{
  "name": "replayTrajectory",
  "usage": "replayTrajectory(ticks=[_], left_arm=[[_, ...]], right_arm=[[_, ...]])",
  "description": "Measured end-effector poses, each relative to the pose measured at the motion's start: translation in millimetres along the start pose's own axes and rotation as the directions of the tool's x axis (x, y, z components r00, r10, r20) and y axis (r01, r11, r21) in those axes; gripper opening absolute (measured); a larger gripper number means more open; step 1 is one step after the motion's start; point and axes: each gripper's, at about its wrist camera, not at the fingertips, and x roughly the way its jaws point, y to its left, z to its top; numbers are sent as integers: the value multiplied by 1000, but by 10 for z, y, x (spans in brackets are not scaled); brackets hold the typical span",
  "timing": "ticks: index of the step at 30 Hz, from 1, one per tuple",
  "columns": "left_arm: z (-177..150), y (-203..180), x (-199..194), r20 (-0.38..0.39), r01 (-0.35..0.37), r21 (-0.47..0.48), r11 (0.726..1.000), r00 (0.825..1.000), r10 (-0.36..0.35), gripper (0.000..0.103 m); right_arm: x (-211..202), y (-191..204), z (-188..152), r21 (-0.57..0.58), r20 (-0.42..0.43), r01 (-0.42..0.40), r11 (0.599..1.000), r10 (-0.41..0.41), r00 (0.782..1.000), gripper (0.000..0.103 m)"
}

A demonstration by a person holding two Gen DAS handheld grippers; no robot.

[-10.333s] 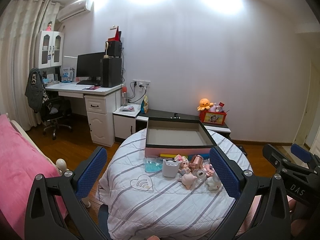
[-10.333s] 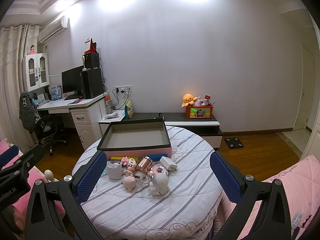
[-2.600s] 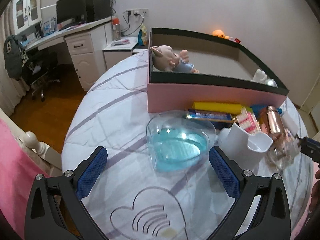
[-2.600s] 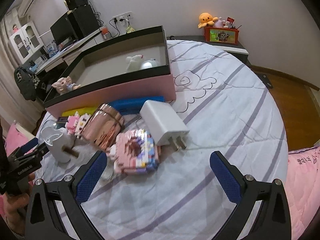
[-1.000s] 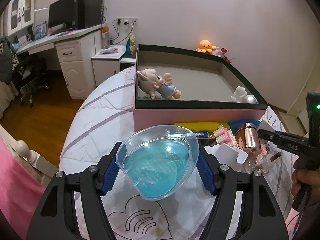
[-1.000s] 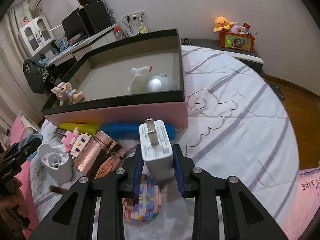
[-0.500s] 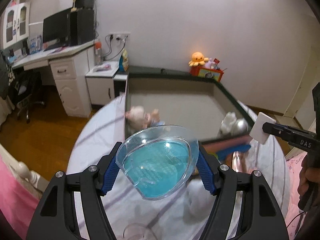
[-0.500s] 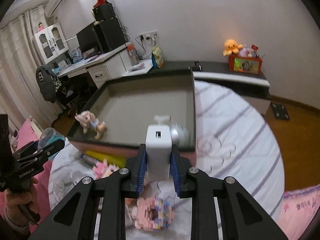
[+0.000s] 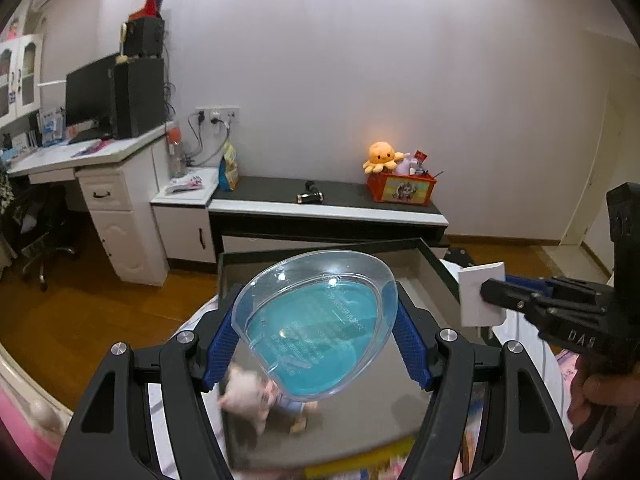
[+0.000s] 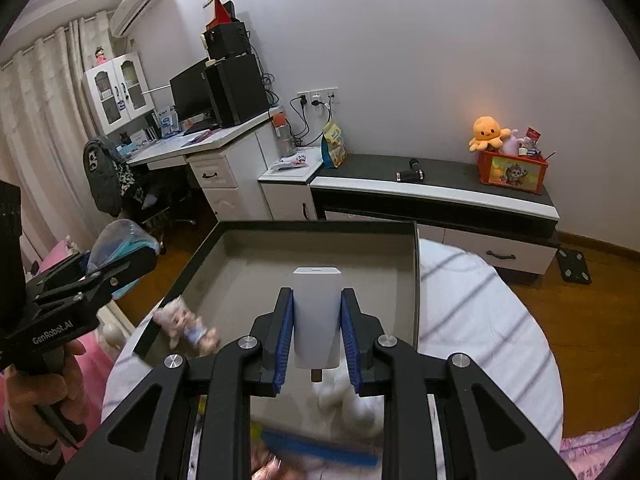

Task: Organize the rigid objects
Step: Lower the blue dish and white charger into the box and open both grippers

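Note:
My left gripper (image 9: 314,334) is shut on a clear heart-shaped dish with a blue bottom (image 9: 314,330) and holds it above the open black-rimmed box (image 9: 434,258). My right gripper (image 10: 317,334) is shut on a white charger plug (image 10: 317,314), upright over the same box (image 10: 308,250). The charger (image 9: 478,296) and right gripper also show in the left wrist view, at the box's right rim. The dish (image 10: 120,242) shows at the left in the right wrist view. A pig doll (image 10: 184,326) lies inside the box, also seen blurred below the dish (image 9: 252,394).
The box sits on a round table with a striped white cloth (image 10: 480,320). A white toy (image 10: 348,398) lies in the box's near right corner. A blue bar (image 10: 320,446) and yellow bar (image 9: 360,454) lie in front of the box. A low cabinet (image 10: 436,196) stands behind.
Both grippers rose and moved forward over the box, each carrying its object. The dish and the charger are now above the box interior.

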Motion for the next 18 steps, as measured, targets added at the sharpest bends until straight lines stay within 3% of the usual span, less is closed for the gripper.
replayTrajectory(ticks=[6, 10, 12, 13, 14, 16, 18], left_arm=[[21, -47, 597, -91, 9, 4, 1000, 996, -9, 70], [-16, -87, 794, -138, 4, 16, 1000, 990, -2, 71], [-19, -86, 837, -157, -17, 23, 1000, 987, 20, 77], [0, -66, 850, -157, -29, 22, 999, 987, 32, 90], [5, -52, 819, -146, -44, 20, 999, 988, 47, 101], [11, -14, 725, -119, -48, 10, 999, 992, 48, 103], [12, 25, 641, -110, -52, 1, 999, 993, 52, 103]], right_arm=[[397, -157, 29, 26, -63, 20, 999, -18, 998, 23], [511, -209, -9, 37, -84, 35, 999, -32, 996, 24], [518, -248, -18, 50, -82, 47, 998, -43, 996, 24], [504, -260, -27, 57, -77, 50, 997, -45, 996, 32], [477, -269, -36, 63, -71, 51, 997, -47, 996, 53], [403, -258, -36, 65, -46, 60, 996, -57, 997, 83], [336, -232, -22, 66, -37, 69, 995, -66, 997, 83]])
